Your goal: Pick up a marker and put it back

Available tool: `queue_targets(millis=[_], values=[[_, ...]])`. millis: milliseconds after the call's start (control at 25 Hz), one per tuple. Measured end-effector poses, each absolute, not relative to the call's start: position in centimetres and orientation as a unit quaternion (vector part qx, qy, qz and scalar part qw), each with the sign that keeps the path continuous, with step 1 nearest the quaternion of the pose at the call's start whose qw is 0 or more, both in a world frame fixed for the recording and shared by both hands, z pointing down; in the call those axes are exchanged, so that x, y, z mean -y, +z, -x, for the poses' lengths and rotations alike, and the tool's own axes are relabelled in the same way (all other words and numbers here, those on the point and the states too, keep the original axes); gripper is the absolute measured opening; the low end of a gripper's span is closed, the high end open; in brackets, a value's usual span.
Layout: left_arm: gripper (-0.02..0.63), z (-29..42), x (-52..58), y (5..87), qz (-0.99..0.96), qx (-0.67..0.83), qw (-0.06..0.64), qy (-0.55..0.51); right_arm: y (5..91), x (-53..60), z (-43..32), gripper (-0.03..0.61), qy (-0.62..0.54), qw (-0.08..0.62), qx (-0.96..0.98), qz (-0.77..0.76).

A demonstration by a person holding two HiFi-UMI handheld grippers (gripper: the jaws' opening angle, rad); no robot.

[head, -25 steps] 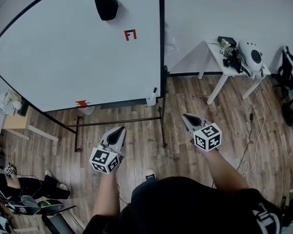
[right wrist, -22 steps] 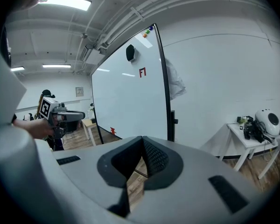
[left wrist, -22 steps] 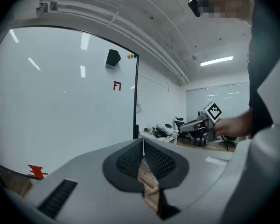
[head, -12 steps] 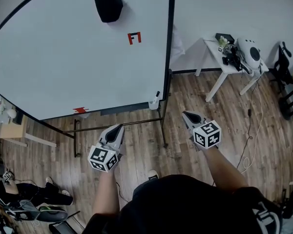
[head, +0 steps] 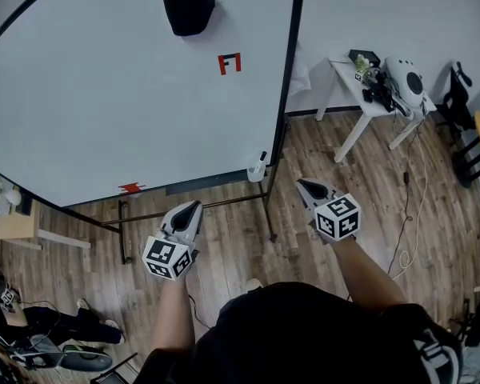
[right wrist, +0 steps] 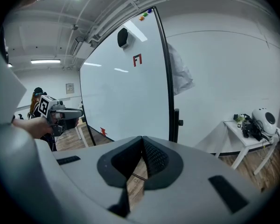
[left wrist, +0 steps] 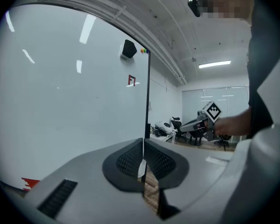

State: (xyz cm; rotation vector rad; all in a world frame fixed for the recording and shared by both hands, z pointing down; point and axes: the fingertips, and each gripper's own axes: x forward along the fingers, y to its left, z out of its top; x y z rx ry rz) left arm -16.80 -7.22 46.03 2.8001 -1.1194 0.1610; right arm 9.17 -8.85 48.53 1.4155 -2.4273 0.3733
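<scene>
1. Left gripper (head: 192,208): held low at the left of the head view, over the wood floor (head: 224,238), tips aimed at the board's lower edge. In its own view the jaws are pressed together at the tips, nothing between them; only floor shows through the slit behind the pads.

2. Right gripper (head: 306,186): held at the right, level with the left one and well apart from it, past the board's right edge. Jaws likewise closed tip to tip, and empty.

3. Marker (head: 262,158): dark-capped, standing upright in a small pale cup (head: 256,174) at the board's lower right corner, beside the black stand post. It lies between the two grippers and beyond them, nearer the right one; neither touches it.

4. Whiteboard (head: 128,102): large, on a black stand, its surface blank apart from a small red mark (head: 230,62) near the upper right and a red patch (head: 132,188) at the lower edge.

5. Eraser (head: 188,5): black, stuck to the board near its top, left of the red mark.

6. Table (head: 366,106): white, against the wall at the right, carrying a white rounded device (head: 408,82) and small dark items.

7. Seated person's legs (head: 32,326): at the lower left corner, on the floor.
</scene>
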Motion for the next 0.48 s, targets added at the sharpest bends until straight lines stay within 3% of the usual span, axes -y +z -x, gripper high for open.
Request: queue_targets(millis=[480], values=[[0.017,18.3,8.9,46.2,-0.938,0.335,0.058,0.063,47.9,9.4,-8.2,-0.003,0.131,0.152,0.83,-0.52]])
